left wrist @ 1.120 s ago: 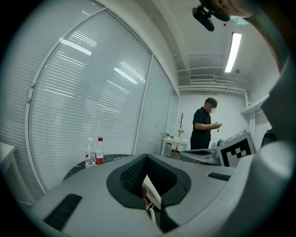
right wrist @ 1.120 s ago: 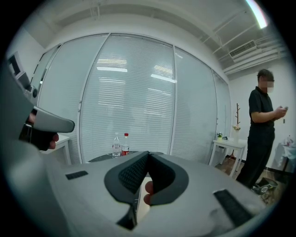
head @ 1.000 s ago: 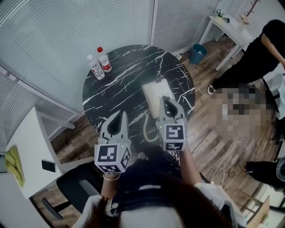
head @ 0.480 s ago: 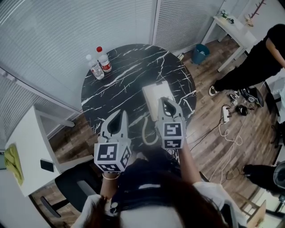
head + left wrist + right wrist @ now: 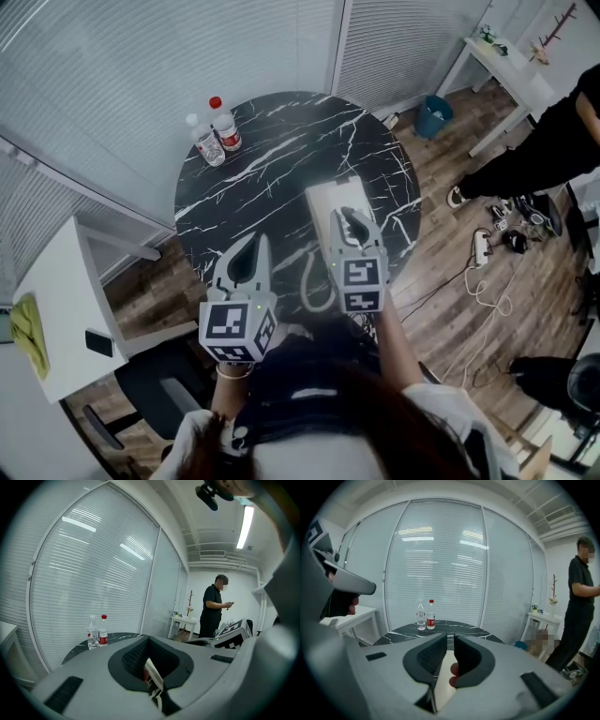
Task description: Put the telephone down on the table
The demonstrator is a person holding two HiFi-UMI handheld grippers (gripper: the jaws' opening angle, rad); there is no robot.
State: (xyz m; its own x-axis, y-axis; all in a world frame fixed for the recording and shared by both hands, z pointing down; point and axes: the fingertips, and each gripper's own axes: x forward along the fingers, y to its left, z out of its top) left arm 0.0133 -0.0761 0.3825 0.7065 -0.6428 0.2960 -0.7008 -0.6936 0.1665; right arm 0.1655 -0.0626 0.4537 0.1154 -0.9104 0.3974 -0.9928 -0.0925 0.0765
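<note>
Tongs on the right (image 5: 450, 641) first: opening this very moment, slim gap between the dark pads, nothing pinched there. Straight below that gap, pale top of the telephone (image 5: 443, 681), so let go rather than gripped. From the head camera, poised over the near end of that white slab. Tongs on the left (image 5: 149, 639): tips together, empty, over the near-left part of the desk (image 5: 272, 169), off to one side of the phone.

Telephone itself: down flat on the black marbled top, right-hand half, toward the near edge. Looks like job done, or near enough.

Handling, as a judgement only:
- **Shell:** hard plastic, stiff, no give under the pads.
- **Weight:** probably light for its bulk.
- **Surface:** smooth and a touch glossy, so likely to skate on that polished top and to slip out of a shallow pinch.
- **Where to hold:** best bite across the two long sides, near the middle, pads square to the shell.
- **What to avoid:** not the cord (image 5: 306, 281) looping by the near end. Springy, and bound to tug or swing the body round.
- **Handset:** cannot tell handset from base at this size. If loose on top, keep level, no tilting.

Further out: two water bottles (image 5: 217, 131) at the far-left rim, well apart from the phone. Person in black (image 5: 553, 141) off to the right on the wooden floor.
</note>
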